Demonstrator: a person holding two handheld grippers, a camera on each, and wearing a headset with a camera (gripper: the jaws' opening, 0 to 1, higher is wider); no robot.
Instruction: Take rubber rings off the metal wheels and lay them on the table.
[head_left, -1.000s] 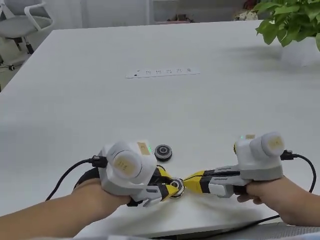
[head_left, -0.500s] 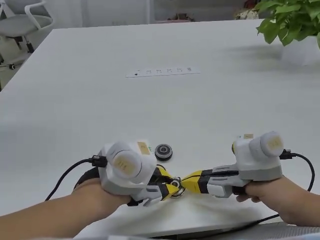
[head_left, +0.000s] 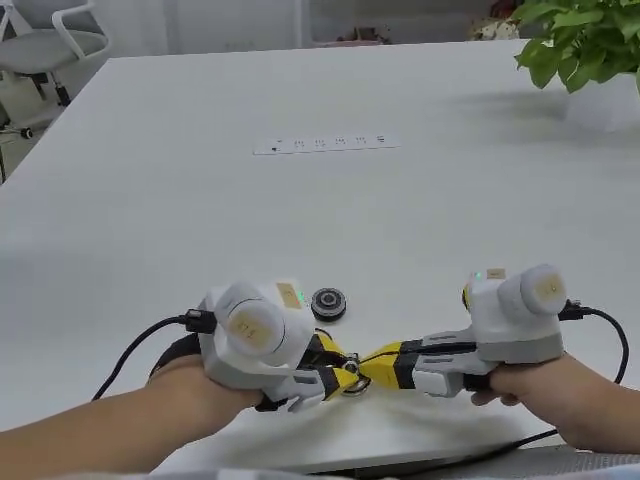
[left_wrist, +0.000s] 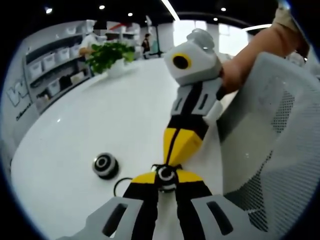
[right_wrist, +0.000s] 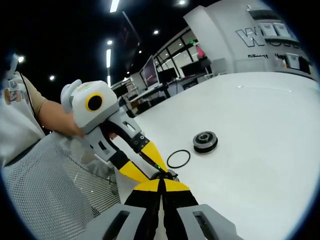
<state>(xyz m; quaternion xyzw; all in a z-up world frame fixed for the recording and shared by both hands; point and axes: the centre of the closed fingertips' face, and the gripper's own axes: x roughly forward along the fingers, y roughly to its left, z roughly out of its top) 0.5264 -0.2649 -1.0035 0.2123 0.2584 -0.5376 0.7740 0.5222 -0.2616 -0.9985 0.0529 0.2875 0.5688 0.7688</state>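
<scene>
1 rubber ring (right_wrist: 178, 158) lay freed on the bench (head_left: 300, 220) beside a second wheel (head_left: 328, 303), and low in the head view the left claw (left_wrist: 166, 176) clamped a metal wheel (left_wrist: 166, 173) while the right claw (right_wrist: 161, 176) pinched shut at its rim, stripping apparently unfinished.

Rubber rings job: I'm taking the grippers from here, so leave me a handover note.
Left gripper: shut on a metal wheel.
Right gripper: shut, tips at that wheel; can't tell if it grips its ring.
Done: one rubber ring lies loose on the table.
Left: finish the held wheel, then the second wheel beside the ring, seemingly still ringed.
</scene>
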